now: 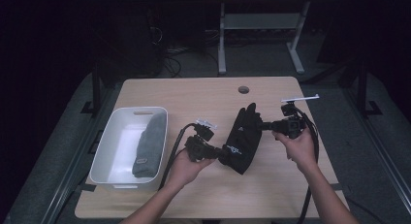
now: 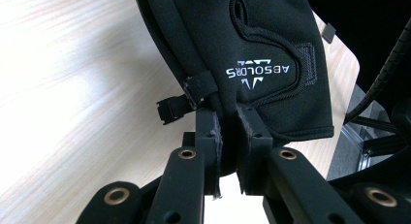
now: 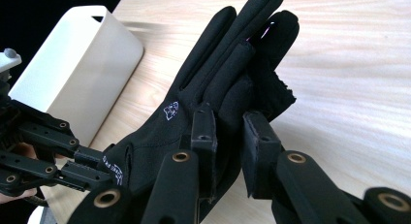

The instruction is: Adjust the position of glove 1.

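Two pinches on one black glove (image 1: 244,139), mid-table (image 1: 203,90) right of white bin (image 1: 109,141): left hand-held gripper (image 2: 228,132) at cuff, right hand-held gripper (image 3: 230,136) near fingers; soft, light, floppy, best gripped by hems.

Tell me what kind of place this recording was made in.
Probably a lab or workshop set up for recording, not a home. A light wooden table with a cable hole stands in a dark room, cables lie on the floor behind it, and a white-framed workbench stands at the back.
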Tool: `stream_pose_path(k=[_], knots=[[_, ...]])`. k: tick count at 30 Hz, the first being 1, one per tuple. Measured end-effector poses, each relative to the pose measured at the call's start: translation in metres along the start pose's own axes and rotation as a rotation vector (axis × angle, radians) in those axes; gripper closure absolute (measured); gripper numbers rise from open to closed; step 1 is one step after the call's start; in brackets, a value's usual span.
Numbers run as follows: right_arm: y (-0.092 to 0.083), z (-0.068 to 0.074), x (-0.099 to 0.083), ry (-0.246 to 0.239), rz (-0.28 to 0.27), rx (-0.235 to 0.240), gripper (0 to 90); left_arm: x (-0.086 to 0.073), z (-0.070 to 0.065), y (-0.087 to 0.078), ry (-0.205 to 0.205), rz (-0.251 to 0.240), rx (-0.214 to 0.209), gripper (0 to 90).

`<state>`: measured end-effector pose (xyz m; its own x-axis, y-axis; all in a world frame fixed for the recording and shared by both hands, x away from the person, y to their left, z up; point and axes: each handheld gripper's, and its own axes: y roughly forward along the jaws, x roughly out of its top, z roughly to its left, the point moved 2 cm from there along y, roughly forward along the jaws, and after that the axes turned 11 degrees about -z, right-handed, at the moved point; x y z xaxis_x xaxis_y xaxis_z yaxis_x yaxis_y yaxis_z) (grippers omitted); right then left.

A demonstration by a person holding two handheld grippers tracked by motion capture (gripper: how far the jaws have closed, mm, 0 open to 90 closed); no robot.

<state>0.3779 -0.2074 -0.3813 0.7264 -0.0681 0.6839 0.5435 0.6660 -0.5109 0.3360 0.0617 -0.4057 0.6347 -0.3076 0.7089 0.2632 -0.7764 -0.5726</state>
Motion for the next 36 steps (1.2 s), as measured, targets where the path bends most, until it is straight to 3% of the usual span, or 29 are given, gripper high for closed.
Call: stream_pose_path(k=[36], knots=[[0.028,0.047,0.033,-0.040,0.006,0.086,77.0,0.006,0.013,-0.062,0.021,-0.073,0.052,81.3]])
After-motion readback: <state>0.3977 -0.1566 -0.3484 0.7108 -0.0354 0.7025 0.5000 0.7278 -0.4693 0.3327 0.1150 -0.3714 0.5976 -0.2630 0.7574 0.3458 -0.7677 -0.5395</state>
